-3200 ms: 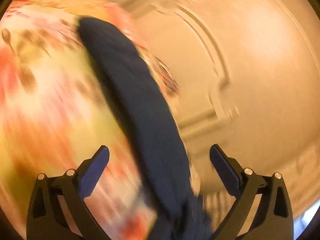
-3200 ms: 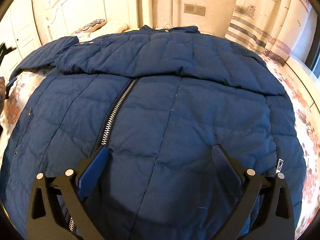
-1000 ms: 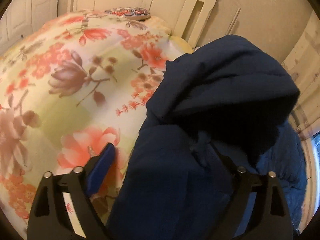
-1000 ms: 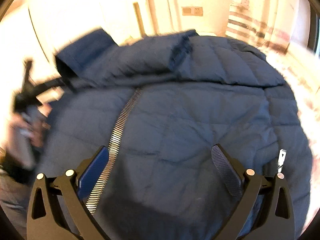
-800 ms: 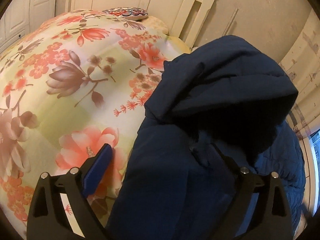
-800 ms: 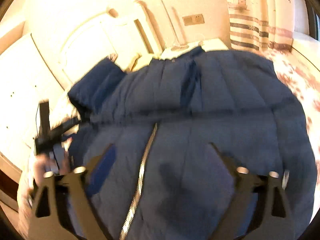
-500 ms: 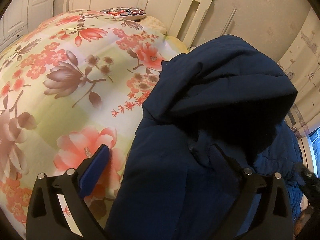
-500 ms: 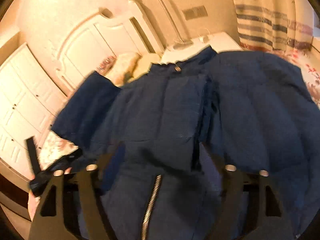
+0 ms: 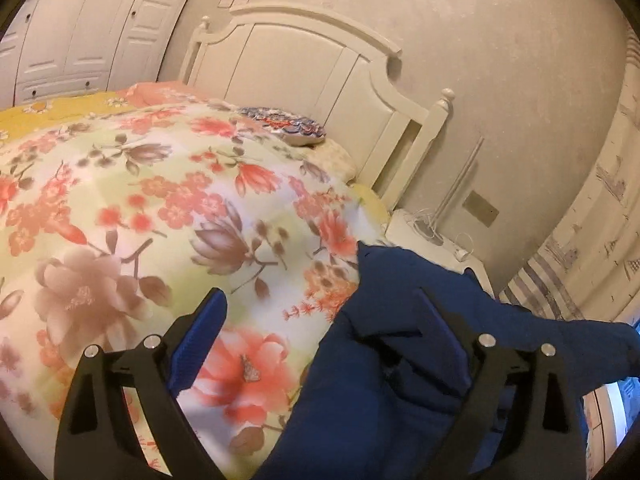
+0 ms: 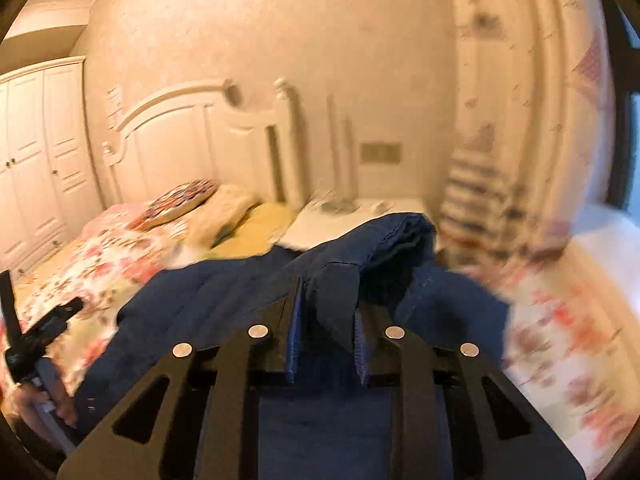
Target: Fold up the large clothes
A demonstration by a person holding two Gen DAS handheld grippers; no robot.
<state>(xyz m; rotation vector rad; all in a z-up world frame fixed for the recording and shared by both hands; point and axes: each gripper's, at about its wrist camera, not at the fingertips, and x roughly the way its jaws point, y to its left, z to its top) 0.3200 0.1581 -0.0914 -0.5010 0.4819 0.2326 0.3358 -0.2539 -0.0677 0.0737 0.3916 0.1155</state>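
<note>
A navy quilted jacket lies on the flowered bedspread, filling the lower right of the left wrist view. My left gripper stands wide, its jaws closing a little; the jacket's edge lies by the right finger, and the pads do not press it. In the right wrist view my right gripper is closing, its pads pinching a raised fold of the jacket, lifted above the bed. The left gripper and a hand show at the left edge.
A white headboard and a patterned pillow stand at the bed's far end. A white nightstand with cables sits beside it. A wardrobe is far left, a striped curtain right.
My right gripper went from wide open to pinched on a fold of the jacket and rose with it. The left view tilted up, so the jacket now sits lower right.
</note>
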